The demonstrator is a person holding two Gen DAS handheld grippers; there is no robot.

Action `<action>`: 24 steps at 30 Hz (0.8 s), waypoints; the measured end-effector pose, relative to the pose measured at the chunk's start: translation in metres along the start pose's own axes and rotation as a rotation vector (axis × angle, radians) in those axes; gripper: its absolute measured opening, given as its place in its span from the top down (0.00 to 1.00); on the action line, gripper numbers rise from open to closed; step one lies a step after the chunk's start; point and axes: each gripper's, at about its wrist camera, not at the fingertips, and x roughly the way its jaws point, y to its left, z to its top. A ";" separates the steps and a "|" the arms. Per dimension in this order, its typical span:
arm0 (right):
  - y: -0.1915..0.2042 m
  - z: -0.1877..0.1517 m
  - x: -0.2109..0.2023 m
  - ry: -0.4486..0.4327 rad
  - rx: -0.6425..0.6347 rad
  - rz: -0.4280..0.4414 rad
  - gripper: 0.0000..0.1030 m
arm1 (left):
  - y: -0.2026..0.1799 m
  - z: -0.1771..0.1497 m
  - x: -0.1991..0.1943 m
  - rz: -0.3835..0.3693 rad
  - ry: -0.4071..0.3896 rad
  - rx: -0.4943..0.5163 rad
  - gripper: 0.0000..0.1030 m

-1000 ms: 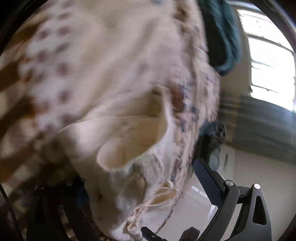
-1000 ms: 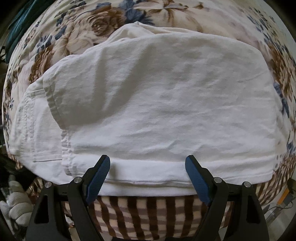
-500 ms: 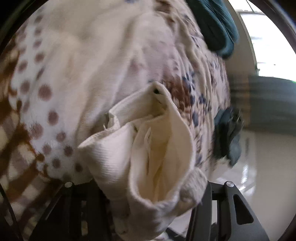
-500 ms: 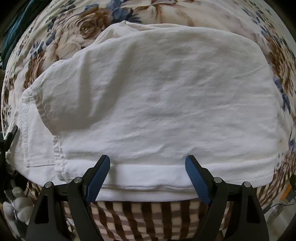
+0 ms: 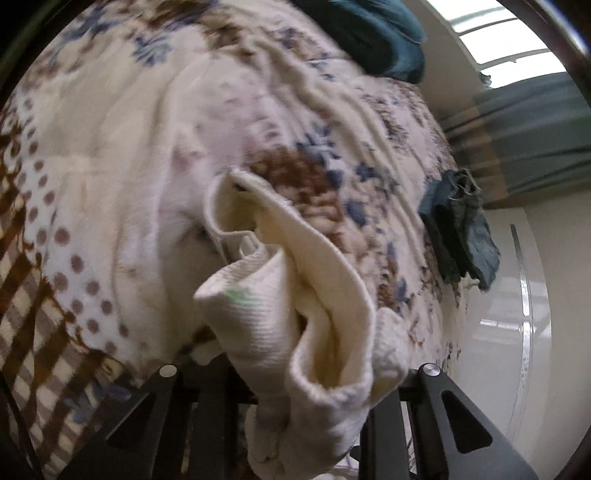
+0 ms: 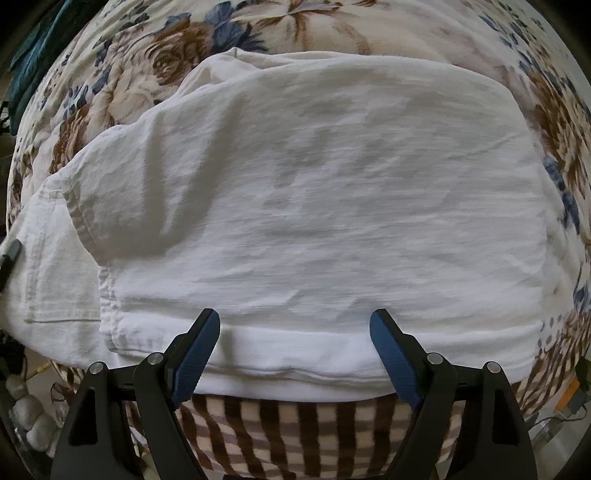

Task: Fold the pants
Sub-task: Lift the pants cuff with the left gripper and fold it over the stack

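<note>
White pants lie folded flat on a floral blanket, filling the right wrist view. My right gripper is open and empty, its blue-padded fingers hovering over the pants' near edge. In the left wrist view my left gripper is shut on a bunched cream-white end of the pants, lifted above the blanket; its fingertips are hidden by the cloth. The tip of the left gripper shows at the far left of the right wrist view.
The blanket has a brown checked border at its near edge. Dark teal clothes lie at the back and another dark garment hangs at the bed's side. Beyond are a white floor, curtain and window.
My left gripper has closed on the bunched pants end and swung with it, so more of the blanket shows. The right gripper has moved slightly closer over the pants, still open.
</note>
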 end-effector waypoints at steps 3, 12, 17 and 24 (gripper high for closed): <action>-0.016 -0.003 -0.008 -0.009 -0.003 0.012 0.17 | -0.035 -0.008 -0.006 -0.016 -0.012 0.081 0.81; -0.115 -0.005 -0.051 -0.110 0.124 0.060 0.17 | -0.164 -0.069 -0.010 -0.157 0.034 0.336 0.82; -0.202 -0.023 -0.072 -0.141 0.273 0.047 0.17 | -0.224 -0.134 0.037 -0.215 0.160 0.461 0.82; -0.305 -0.053 -0.066 -0.129 0.410 -0.032 0.17 | -0.250 -0.234 0.133 -0.134 0.378 0.604 0.82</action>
